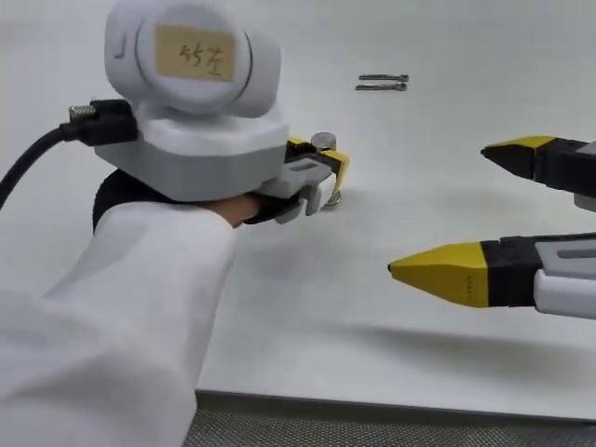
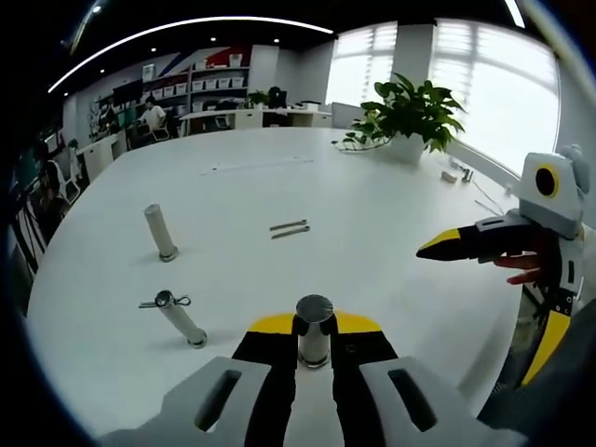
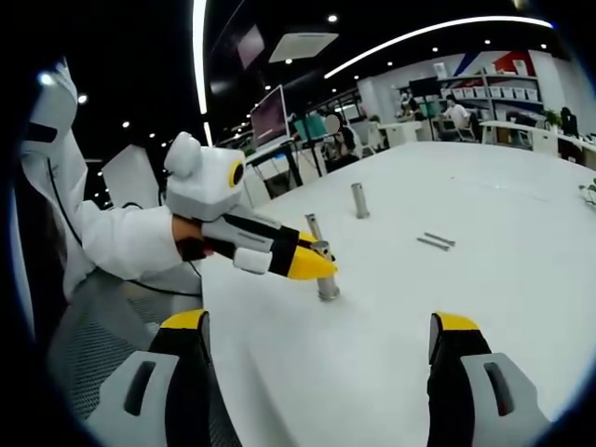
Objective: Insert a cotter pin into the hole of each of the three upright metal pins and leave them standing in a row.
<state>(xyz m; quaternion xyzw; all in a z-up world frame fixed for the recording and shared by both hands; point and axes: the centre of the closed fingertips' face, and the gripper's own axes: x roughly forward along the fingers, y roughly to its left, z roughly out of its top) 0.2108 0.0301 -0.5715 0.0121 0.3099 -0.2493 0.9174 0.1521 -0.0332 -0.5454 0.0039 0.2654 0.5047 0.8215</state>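
1/3 done: cottered pin point(image 2: 177, 317); bare pin point(image 2: 160, 231) to do (2 loose cotter pins point(image 2: 289, 228)). Left gripper point(image 2: 314, 326) jaws clamp 3rd pin point(image 2: 314, 309); right gripper point(image 1: 438, 209) jaws wide, empty.

table point(image 1: 372, 326): plain white, no pattern. left gripper point(image 1: 331, 172): yellow tips, black jaws, pale grey base. right gripper point(image 1: 438, 209): same yellow on black. metal pin point(image 2: 314, 331) between the left jaws: silver-grey. far cotter pins point(image 1: 382, 82): dull grey. sleeve point(image 1: 112, 326) white; cable point(image 1: 37, 154) black.

Open table point(image 2: 391, 298) rightward.
Blocked leftward by bare metal pin point(image 2: 160, 232) and cottered metal pin point(image 2: 182, 319), ahead by loose cotter pins point(image 2: 289, 229).
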